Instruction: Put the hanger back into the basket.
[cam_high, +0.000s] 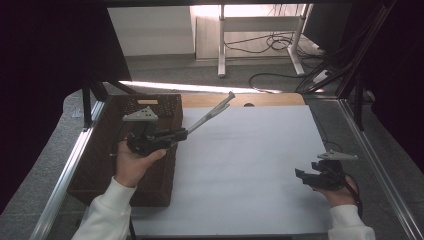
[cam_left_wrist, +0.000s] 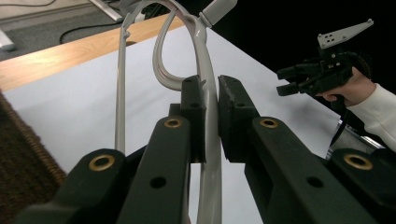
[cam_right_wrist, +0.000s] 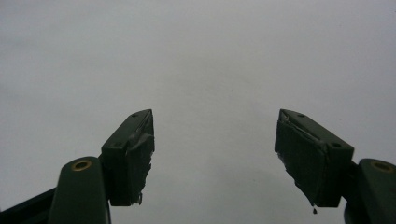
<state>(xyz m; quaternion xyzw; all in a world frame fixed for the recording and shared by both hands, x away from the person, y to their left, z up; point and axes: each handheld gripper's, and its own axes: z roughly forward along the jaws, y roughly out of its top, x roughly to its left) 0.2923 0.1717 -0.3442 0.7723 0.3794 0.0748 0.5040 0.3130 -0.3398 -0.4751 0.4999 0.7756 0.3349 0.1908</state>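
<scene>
Left hand-held gripper (cam_left_wrist: 211, 100) is clenched on one thin arm of the grey tongs (cam_left_wrist: 205, 60) — narrow pinch, so they could pivot or slip out. The tongs look slender and pale grey, poking toward upper centre above the white tabletop (cam_high: 250, 165), beside the wicker basket (cam_high: 100, 165). Right hand-held gripper (cam_right_wrist: 215, 154) is released, holding nothing.

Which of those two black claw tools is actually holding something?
The left gripper, above the basket: its jaws clamp grey tongs. The right gripper stands open and empty.
</scene>
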